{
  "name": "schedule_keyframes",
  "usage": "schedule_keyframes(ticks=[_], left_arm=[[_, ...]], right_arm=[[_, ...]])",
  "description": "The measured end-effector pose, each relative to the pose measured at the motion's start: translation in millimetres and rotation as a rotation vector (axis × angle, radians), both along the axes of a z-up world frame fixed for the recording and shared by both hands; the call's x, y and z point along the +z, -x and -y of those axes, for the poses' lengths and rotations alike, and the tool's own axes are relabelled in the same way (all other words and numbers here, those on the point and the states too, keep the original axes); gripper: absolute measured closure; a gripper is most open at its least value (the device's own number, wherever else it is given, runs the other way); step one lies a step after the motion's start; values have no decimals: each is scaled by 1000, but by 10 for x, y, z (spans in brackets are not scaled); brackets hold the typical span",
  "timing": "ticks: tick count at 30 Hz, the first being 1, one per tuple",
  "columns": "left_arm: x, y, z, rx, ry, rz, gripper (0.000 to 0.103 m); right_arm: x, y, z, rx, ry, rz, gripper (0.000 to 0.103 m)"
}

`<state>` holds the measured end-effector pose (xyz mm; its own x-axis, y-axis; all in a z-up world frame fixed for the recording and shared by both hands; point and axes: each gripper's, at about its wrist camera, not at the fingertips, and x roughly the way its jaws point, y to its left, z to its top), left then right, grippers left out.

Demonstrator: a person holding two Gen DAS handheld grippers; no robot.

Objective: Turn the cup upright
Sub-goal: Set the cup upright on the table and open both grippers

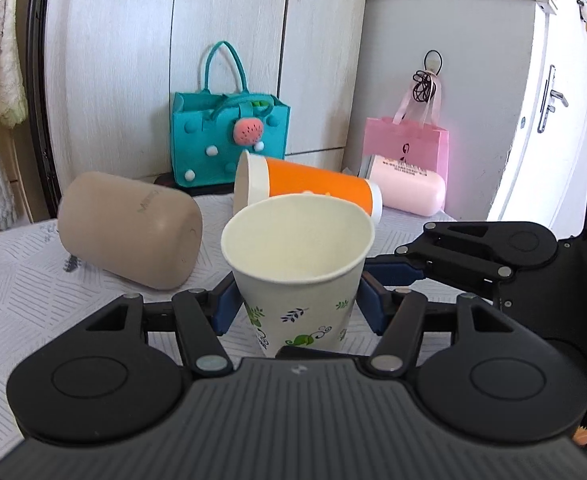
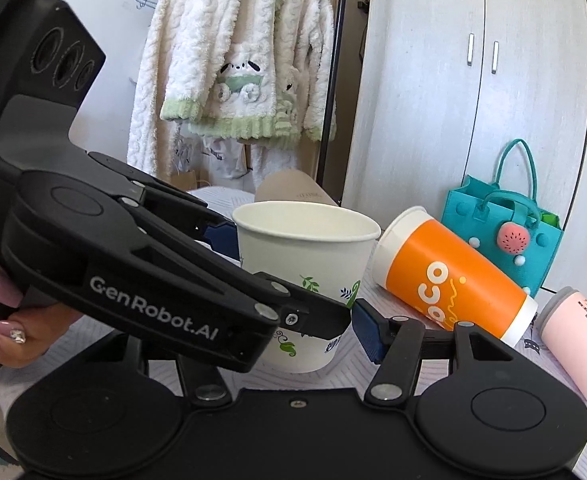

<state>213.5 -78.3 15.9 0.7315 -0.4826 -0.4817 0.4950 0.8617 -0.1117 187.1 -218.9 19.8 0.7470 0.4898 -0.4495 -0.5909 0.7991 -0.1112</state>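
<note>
White paper cup (image 1: pixel 297 264) stands upright on the tabletop (image 1: pixel 21 264), left gripper (image 1: pixel 297 304) jaws clamped on it; right gripper (image 2: pixel 357 328) jaws apart; release remains

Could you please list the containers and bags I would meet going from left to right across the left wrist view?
Beige tumbler lying on its side → teal felt bag → white paper cup, upright between the left tongs → pink bag.
</note>
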Motion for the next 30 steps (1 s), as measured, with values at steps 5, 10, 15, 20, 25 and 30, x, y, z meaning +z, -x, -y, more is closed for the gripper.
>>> schedule_keyframes(ticks=[5, 10, 15, 20, 25, 30], left_arm=[[-72, -66, 8, -1, 12, -30, 41], [-109, -76, 18, -10, -8, -50, 38], [-93, -23, -16, -12, 3, -57, 26], [-41, 111, -86, 11, 23, -70, 17], [17, 343, -160, 68, 29, -57, 10], [32, 618, -213, 164, -7, -12, 8]], right_arm=[[-26, -57, -50, -17, 35, -33, 39], [-56, -32, -82, -10, 73, -34, 33], [-16, 57, -52, -4, 83, -18, 26], [31, 161, 18, -55, 41, -42, 26], [91, 341, 130, -104, -31, -38, 26], [28, 642, 153, -181, -63, 38, 24]])
